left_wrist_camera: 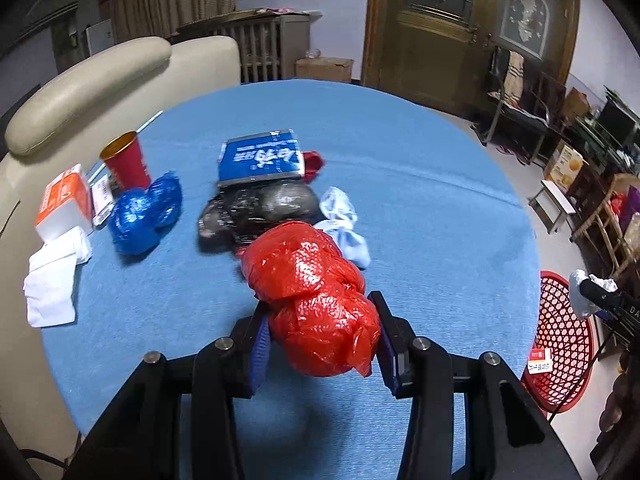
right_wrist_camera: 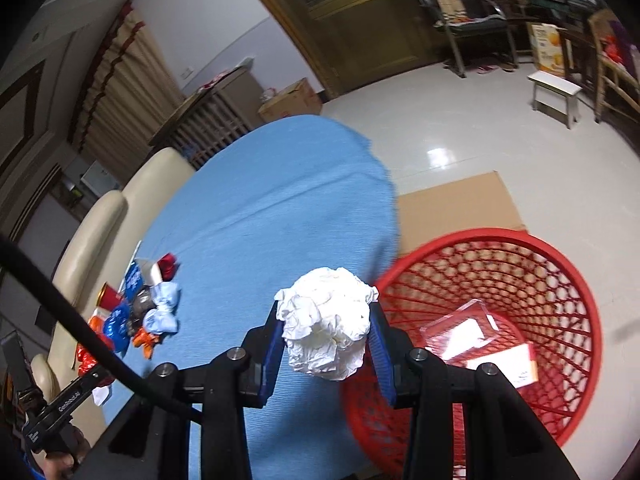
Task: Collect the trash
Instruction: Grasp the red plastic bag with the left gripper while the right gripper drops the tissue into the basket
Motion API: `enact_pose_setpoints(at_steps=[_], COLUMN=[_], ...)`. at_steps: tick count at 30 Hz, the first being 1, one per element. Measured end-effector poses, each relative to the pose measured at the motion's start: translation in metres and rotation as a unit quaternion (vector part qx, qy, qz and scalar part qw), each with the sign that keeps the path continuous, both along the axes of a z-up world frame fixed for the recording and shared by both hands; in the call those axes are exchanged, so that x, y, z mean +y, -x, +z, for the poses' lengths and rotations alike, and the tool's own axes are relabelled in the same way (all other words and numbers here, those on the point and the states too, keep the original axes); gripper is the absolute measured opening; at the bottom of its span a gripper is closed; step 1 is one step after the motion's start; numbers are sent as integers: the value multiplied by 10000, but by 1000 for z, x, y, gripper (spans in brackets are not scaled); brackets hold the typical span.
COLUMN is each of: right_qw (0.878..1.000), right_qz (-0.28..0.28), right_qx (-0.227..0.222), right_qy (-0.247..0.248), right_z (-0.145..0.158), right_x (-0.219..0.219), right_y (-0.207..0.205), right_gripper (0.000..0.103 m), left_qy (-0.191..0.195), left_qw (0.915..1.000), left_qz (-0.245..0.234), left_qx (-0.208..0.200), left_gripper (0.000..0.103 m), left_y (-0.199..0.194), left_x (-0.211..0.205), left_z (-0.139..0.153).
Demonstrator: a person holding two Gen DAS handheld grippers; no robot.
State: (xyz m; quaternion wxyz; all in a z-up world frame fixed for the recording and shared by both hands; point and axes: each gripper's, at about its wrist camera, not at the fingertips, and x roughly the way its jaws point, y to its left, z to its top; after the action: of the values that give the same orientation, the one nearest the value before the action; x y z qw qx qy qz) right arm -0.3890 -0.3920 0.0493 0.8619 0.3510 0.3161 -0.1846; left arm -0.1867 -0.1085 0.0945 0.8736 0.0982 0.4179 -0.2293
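Observation:
My left gripper (left_wrist_camera: 320, 304) is shut on a crumpled red plastic bag (left_wrist_camera: 312, 296) just above the round blue table (left_wrist_camera: 420, 208). My right gripper (right_wrist_camera: 326, 312) is shut on a white crumpled paper ball (right_wrist_camera: 328, 320), held at the table's edge beside the red mesh basket (right_wrist_camera: 560, 280), which holds a couple of flat cartons. The basket (left_wrist_camera: 564, 340) also shows at the right of the left wrist view. More trash lies on the table: a blue bag (left_wrist_camera: 144, 212), a black bag (left_wrist_camera: 260, 208), a blue carton (left_wrist_camera: 260, 158), a pale blue wad (left_wrist_camera: 344, 220), a red cup (left_wrist_camera: 126, 160).
A cream sofa (left_wrist_camera: 80, 80) borders the table's left side. An orange-white box (left_wrist_camera: 64, 200) and white tissues (left_wrist_camera: 52, 280) lie near the table's left edge. Cardboard (right_wrist_camera: 460, 204) lies on the tiled floor by the basket. Chairs, a stool (right_wrist_camera: 554, 92) and boxes stand farther off.

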Motion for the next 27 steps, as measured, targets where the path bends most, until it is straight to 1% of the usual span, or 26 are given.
enact_pose_setpoints(at_steps=[9,13,16,19,20,21,23,27], right_qw=[9988,9978,9961,9932,9922,9913,9901,9894], right_qz=[-377,-514,-632,-792,-859,-904,-1000,-1095], right_qx=[203,282,389,477,493,518,541,528], right_qy=[-224,-308,-480,-712,-761,-798,-820,-798], right_z=[-26,-36,-46,-55,-57,-58,-58,-56], right_x=[-27,-33,-42,-50,-53,-54,-57,-61], right_y=[29,35,39,43,45,47,51,57], right_gripper=[42,42,42,45,47,52,57,57], left_qy=[-102,-126,-150,-162,-165,-167,-168,-172], left_qw=[9997,9995,9994,9993,9993,9993,9992,9991], left_qz=[-199,-274,-323,-342,-343,-348,-355,-391], left_qx=[15,-3,-7,5,10,17,27,20], left_gripper=[47,47,47,47,47,47,47,47], left_y=[5,8,9,9,9,9,10,12], left_x=[-20,-27,-31,-34,-34,-35,-36,-39], left_z=[-4,-4,-4,-5,-6,-6,-7,-7])
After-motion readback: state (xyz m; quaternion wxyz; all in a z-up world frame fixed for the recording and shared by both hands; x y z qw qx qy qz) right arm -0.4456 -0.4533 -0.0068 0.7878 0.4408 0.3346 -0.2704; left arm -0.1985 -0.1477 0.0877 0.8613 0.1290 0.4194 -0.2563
